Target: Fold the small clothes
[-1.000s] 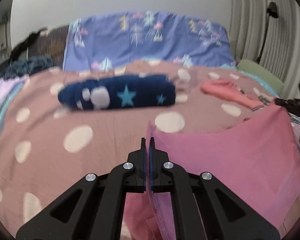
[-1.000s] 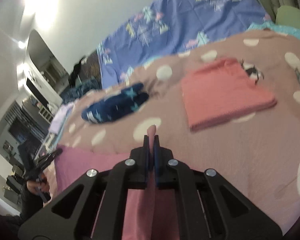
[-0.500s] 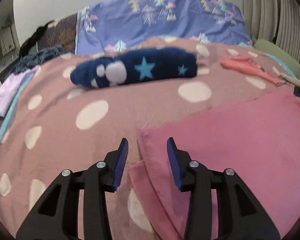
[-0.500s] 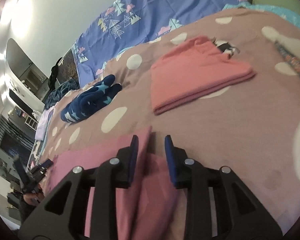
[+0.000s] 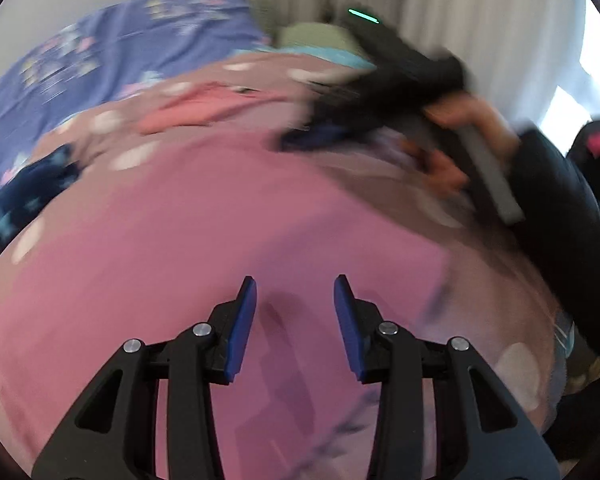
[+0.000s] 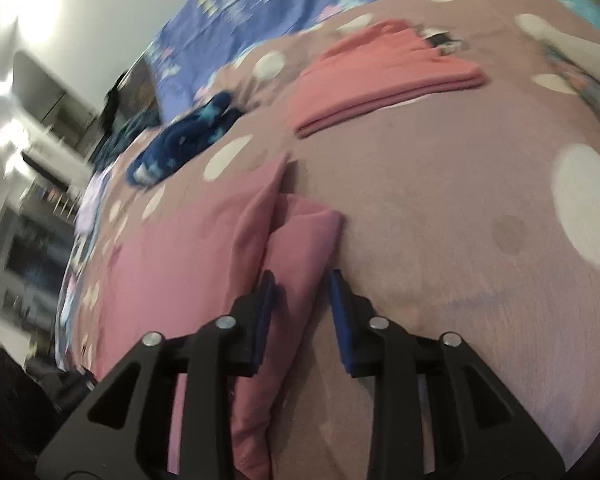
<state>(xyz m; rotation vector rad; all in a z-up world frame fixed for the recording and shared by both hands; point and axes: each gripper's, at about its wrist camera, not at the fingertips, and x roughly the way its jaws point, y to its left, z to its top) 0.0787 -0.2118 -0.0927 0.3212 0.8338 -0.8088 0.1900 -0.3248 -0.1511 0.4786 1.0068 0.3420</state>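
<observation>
**Pink garment flat on the dotted bedspread**

Left wrist view: a brown polka-dot bedspread (image 5: 380,184) and pale curtains (image 5: 440,8) behind. The left gripper (image 5: 295,292) hovers wide open and empty over the pink garment (image 5: 204,216) — blurred, lying flat.

Right wrist view: the right gripper (image 6: 302,280), parted, straddles the garment's folded edge, which runs away from the camera — gripping nothing.

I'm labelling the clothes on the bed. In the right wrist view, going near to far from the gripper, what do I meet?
right gripper → pink garment → navy star-print garment → purple patterned bedding
</observation>
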